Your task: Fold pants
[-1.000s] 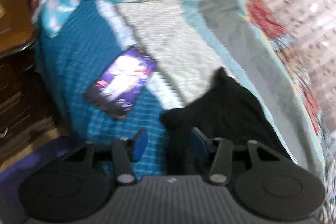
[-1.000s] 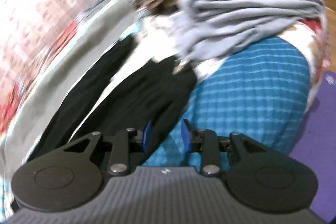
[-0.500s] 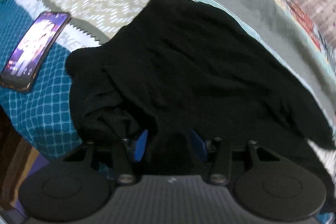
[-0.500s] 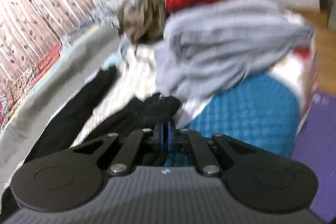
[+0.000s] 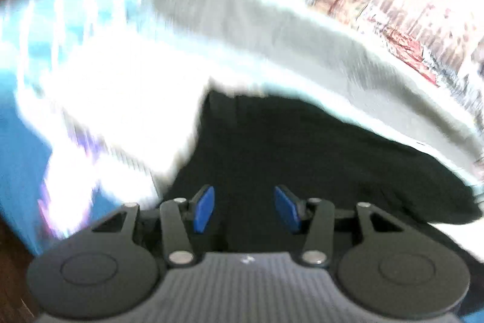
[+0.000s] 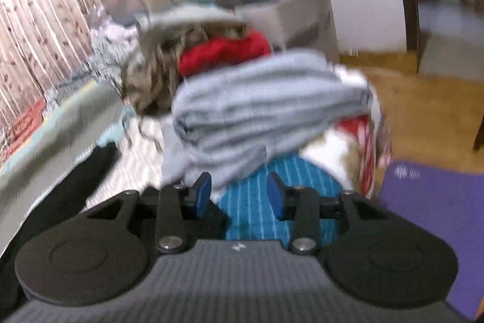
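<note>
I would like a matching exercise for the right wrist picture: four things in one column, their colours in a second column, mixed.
Things:
1. pants
2. folded cloth pile
3. floor mat
4. bed cover

Colours:
a. purple
b. black
c. blue with a light grid
d. grey

Pairs: 1-b, 2-d, 3-a, 4-c

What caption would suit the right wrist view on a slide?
Right hand-held gripper, jaws opening and empty, above the blue bedspread; grey folded cloth ahead, black pants at left.
</note>
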`<state>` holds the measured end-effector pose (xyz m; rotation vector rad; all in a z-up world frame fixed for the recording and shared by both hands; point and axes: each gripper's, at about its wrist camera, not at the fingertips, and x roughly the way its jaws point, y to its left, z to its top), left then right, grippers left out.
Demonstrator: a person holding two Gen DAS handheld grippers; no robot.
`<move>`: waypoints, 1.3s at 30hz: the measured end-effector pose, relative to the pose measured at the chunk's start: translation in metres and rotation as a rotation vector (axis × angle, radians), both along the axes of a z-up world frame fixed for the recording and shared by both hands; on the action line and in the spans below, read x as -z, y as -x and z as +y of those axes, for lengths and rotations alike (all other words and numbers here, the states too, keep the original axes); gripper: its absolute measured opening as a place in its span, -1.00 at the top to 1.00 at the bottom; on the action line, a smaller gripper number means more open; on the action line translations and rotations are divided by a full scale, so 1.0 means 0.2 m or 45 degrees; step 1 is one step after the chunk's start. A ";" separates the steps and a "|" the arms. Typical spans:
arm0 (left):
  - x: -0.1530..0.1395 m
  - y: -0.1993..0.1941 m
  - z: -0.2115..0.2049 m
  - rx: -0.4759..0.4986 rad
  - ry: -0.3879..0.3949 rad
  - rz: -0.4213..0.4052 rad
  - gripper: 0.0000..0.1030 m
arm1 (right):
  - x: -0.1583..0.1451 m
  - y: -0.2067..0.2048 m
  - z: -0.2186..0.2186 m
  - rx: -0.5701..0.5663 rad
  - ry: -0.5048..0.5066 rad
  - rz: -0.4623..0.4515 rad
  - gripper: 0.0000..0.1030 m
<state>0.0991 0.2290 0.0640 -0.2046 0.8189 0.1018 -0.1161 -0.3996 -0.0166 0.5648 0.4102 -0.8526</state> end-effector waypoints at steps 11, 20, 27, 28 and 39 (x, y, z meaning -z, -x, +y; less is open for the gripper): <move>0.20 -0.81 -0.25 0.498 -0.394 -0.074 -0.20 | 0.06 -0.48 0.26 -0.353 -0.064 0.079 0.15; 0.63 -1.12 -0.40 0.601 -0.534 0.138 0.73 | -0.05 -1.03 0.19 -0.581 -0.111 0.113 0.17; 0.55 -1.04 -0.42 0.586 -0.563 0.020 0.82 | -0.03 -1.75 -0.03 -0.555 -0.243 0.250 0.20; 0.53 -1.02 -0.43 0.588 -0.576 0.003 0.82 | -0.01 -1.81 -0.06 -0.517 -0.260 0.266 0.19; 0.28 -0.63 -0.42 0.518 -0.478 -0.257 0.82 | 0.32 -2.13 -0.22 -0.150 -0.604 0.301 -0.20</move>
